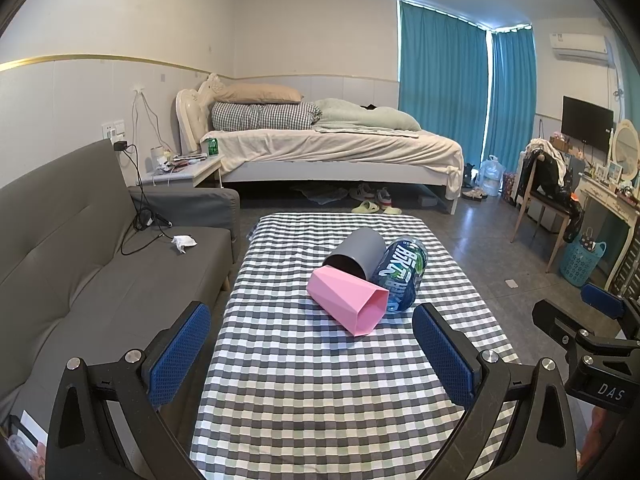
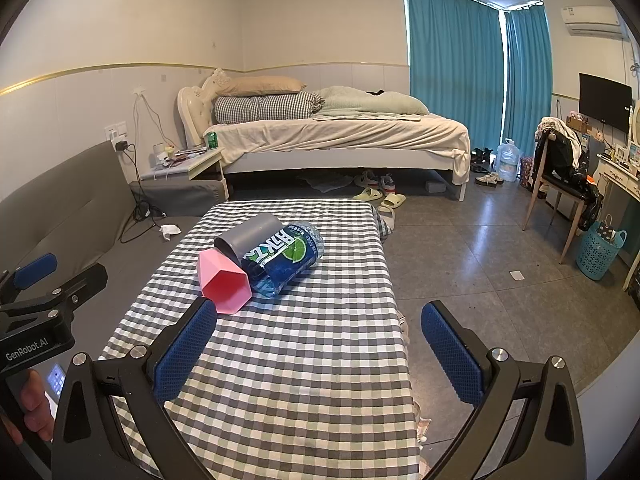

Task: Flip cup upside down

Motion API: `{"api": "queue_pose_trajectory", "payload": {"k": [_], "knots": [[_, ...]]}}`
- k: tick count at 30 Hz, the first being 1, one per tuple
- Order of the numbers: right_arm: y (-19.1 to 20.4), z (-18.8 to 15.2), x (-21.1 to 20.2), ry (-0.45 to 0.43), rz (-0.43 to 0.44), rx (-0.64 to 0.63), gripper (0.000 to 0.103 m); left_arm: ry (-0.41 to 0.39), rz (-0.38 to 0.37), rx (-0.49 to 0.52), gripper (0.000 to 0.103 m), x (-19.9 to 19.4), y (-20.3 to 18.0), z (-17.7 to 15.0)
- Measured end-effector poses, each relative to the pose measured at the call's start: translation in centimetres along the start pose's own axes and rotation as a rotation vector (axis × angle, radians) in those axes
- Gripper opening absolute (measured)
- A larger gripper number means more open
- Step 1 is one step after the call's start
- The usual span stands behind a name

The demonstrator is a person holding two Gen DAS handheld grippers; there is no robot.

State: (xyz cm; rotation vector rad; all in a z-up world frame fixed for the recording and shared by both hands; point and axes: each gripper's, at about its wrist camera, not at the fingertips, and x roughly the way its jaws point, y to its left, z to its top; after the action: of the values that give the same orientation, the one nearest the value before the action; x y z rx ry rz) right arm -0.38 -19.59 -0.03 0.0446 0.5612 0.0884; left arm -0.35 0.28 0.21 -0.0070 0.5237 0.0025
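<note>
A pink hexagonal cup point(image 1: 349, 301) point(image 2: 224, 280) lies on its side on the checkered table point(image 1: 312, 380) point(image 2: 304, 360), its mouth toward me. Behind it a grey cup point(image 1: 356, 255) point(image 2: 250, 237) also lies on its side, mouth toward the pink one. A blue plastic bottle point(image 1: 402, 276) point(image 2: 286, 258) lies against both. My left gripper point(image 1: 312, 354) is open, hovering short of the pink cup with nothing between its fingers. My right gripper point(image 2: 318, 350) is open too, with the pink cup just beyond its left fingertip point(image 2: 188, 350).
A grey sofa point(image 1: 100, 264) runs along the table's left side. Bare floor point(image 2: 500, 280) lies to the right, with a chair point(image 2: 560, 184) and a blue basket point(image 2: 600, 250) further off. A bed point(image 1: 340, 148) stands behind the table. A hand point(image 2: 34, 404) holds the left gripper's handle.
</note>
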Motion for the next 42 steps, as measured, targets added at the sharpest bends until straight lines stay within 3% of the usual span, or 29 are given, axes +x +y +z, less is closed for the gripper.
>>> {"api": "queue_pose_trajectory", "payload": {"k": [24, 32, 36, 42], "knots": [[-0.2, -0.1, 0.5, 0.026, -0.004, -0.002, 0.103, 0.012, -0.01, 0.0, 0.103, 0.4, -0.3, 0.0], [-0.4, 2.6, 1.9, 0.025, -0.042, 0.023, 0.103, 0.051, 0.01, -0.016, 0.103, 2.9, 0.3, 1.2], [0.3, 4.9, 4.7, 0.066, -0.033, 0.053, 0.103, 0.085, 0.036, -0.023, 0.103, 5.6, 0.8, 2.4], [1.0, 6.9, 11.7, 0.208, -0.019, 0.111, 0.103, 0.12, 0.065, -0.027, 0.103, 9.8, 1.7, 3.9]]}}
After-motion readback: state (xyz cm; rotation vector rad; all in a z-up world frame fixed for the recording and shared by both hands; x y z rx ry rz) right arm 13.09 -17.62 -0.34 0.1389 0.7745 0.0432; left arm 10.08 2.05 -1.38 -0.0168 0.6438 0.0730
